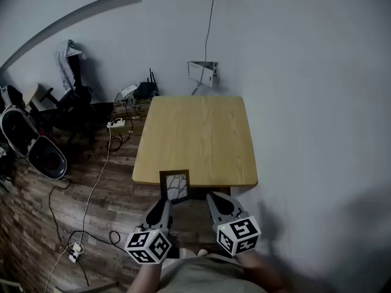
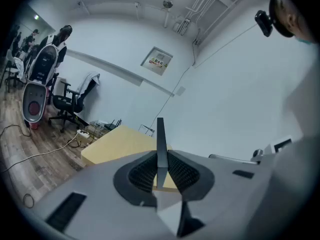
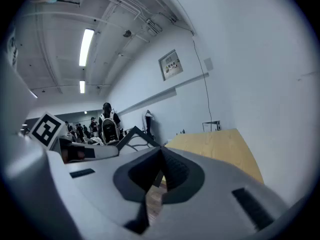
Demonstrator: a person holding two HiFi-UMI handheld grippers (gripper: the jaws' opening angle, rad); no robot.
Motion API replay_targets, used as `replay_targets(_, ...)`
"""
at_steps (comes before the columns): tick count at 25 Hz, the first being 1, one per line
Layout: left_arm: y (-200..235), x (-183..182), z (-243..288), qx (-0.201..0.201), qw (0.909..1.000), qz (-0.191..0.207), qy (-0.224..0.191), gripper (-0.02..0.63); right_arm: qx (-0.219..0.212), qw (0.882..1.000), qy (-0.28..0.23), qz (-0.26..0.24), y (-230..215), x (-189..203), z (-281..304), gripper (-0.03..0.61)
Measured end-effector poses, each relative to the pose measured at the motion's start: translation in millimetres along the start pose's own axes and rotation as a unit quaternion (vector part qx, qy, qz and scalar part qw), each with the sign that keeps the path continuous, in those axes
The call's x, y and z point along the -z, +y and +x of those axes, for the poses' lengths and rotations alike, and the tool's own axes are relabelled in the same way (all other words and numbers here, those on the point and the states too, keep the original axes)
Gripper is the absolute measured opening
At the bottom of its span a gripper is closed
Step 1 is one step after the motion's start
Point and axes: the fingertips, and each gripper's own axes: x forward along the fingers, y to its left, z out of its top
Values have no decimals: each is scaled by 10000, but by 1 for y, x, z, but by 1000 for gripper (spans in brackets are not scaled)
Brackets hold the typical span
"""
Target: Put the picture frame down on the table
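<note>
The frame (image 1: 175,186) is held upright by the left gripper (image 1: 160,215), whose jaws are closed on its lower edge; in the left gripper view it is seen edge-on, pinched between the pads (image 2: 145,171). It is kept in the air at the near edge of the table (image 1: 195,139), not yet laid on the top. The right gripper (image 1: 220,207) is held just beside it, with its jaws brought together at the tips and nothing between them.

The table is set against the wall (image 1: 305,102) on its right and far sides. A small rack (image 1: 203,72) is fixed to the wall behind it. To the left, on the wooden floor (image 1: 36,224), a power strip (image 1: 116,124) and loose cables (image 1: 91,194) are seen, with an office chair (image 1: 76,105) further off.
</note>
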Motion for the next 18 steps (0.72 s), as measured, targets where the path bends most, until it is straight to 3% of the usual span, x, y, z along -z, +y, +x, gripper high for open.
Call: replay_targets(18, -7, -6, -7, -189, 9996, 19, -227, 61, -186, 9998, -57, -26, 3, -4, -6, -2)
